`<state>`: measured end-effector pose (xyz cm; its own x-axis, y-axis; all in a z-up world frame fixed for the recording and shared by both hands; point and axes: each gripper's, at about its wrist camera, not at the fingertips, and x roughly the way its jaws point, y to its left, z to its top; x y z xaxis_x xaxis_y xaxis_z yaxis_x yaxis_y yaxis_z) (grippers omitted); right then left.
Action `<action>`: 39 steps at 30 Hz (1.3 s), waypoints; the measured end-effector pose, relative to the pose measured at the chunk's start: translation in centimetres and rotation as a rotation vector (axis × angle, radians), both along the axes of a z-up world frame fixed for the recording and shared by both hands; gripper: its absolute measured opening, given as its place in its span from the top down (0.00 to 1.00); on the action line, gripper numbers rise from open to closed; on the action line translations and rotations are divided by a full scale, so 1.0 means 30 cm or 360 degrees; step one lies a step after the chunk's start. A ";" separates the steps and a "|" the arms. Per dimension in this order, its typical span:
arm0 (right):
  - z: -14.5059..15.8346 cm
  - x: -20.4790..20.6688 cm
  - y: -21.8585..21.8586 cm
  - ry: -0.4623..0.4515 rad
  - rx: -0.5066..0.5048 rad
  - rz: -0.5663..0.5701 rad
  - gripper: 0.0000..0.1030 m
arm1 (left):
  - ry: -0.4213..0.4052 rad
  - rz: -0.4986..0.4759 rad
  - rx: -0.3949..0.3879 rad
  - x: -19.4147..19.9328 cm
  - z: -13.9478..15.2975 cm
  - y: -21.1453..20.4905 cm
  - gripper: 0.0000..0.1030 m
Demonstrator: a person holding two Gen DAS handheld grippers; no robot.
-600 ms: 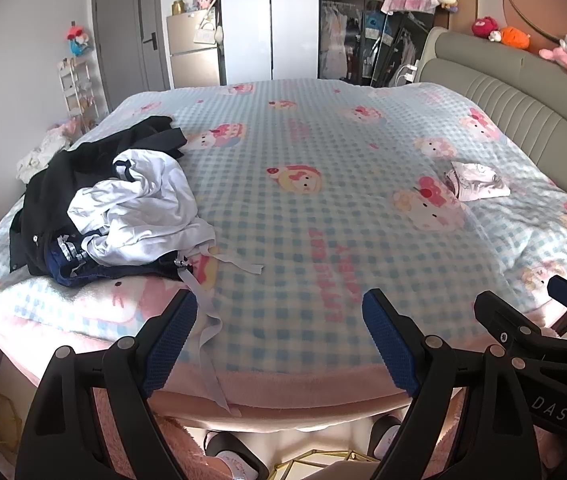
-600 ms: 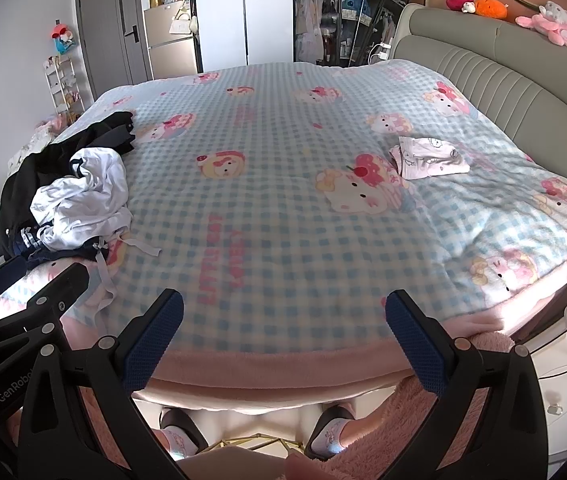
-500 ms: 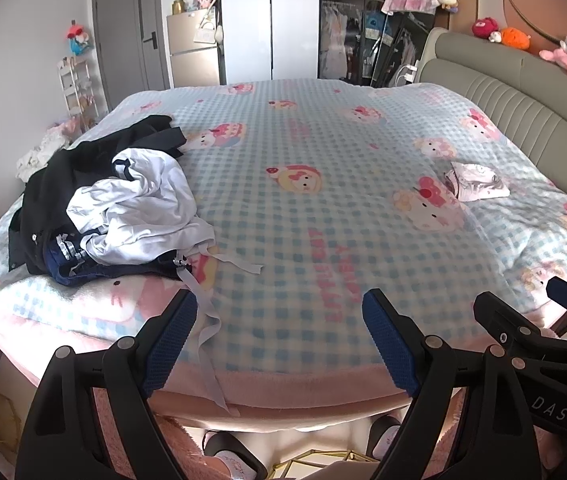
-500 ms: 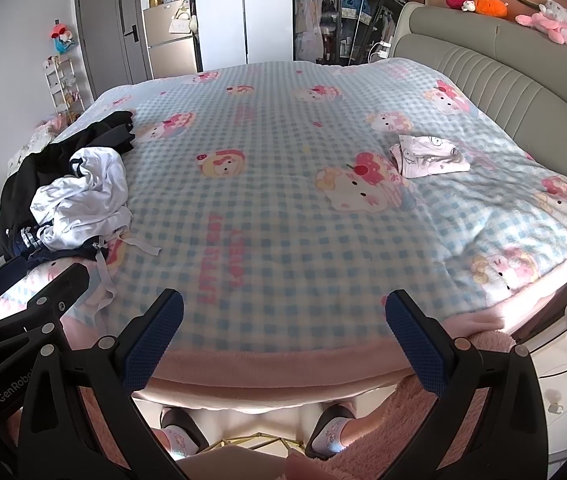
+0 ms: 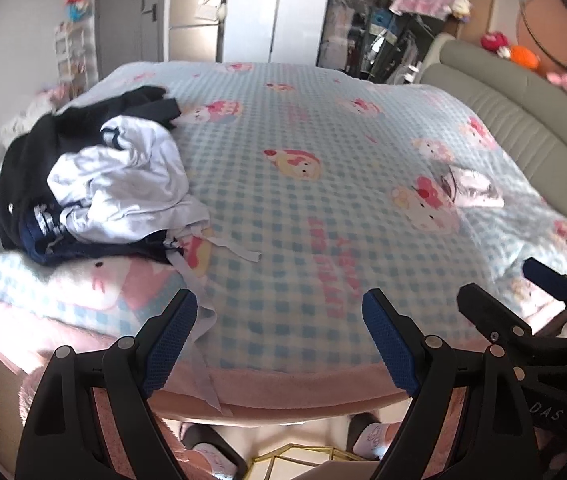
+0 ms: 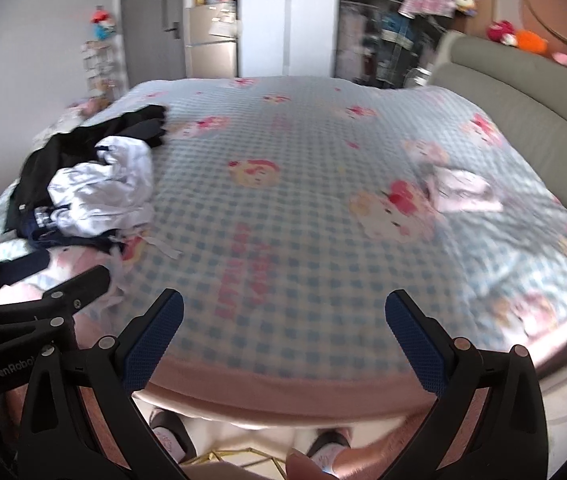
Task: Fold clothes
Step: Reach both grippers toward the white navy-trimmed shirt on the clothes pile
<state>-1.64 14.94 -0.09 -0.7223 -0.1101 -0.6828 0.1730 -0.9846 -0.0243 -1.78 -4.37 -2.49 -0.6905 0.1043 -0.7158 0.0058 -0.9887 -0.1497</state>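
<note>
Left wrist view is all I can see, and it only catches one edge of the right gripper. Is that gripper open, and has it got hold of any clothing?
Observer: It's open. In the right wrist view, the right gripper has both blue pads wide apart, with only the checked blanket showing between them and no garment.
Operator: Is it lined up on the clothes pile?
Observer: No. From its camera, the clothes pile lies well off to the left, outside the left-hand pad. The bare middle of the blanket is straight ahead.
</note>
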 end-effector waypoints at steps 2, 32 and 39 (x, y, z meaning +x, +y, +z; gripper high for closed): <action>-0.007 -0.035 -0.038 -0.0005 -0.0018 0.0097 0.01 | 0.0013 0.0036 0.0030 -0.007 -0.012 -0.056 0.16; -0.581 -0.809 -0.779 -0.0629 0.0013 0.0606 0.52 | -0.0128 0.0509 0.0519 -0.581 -0.479 -0.678 0.53; -0.522 -0.766 -0.755 -0.0496 -0.0059 0.0682 0.96 | -0.0046 0.0381 0.0341 -0.575 -0.417 -0.581 0.85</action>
<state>-24.62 -7.71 -15.76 -0.3706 -0.3791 -0.8479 0.5537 -0.8232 0.1260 -19.03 -21.79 -14.99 -0.6932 0.0919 -0.7148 0.2415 -0.9048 -0.3506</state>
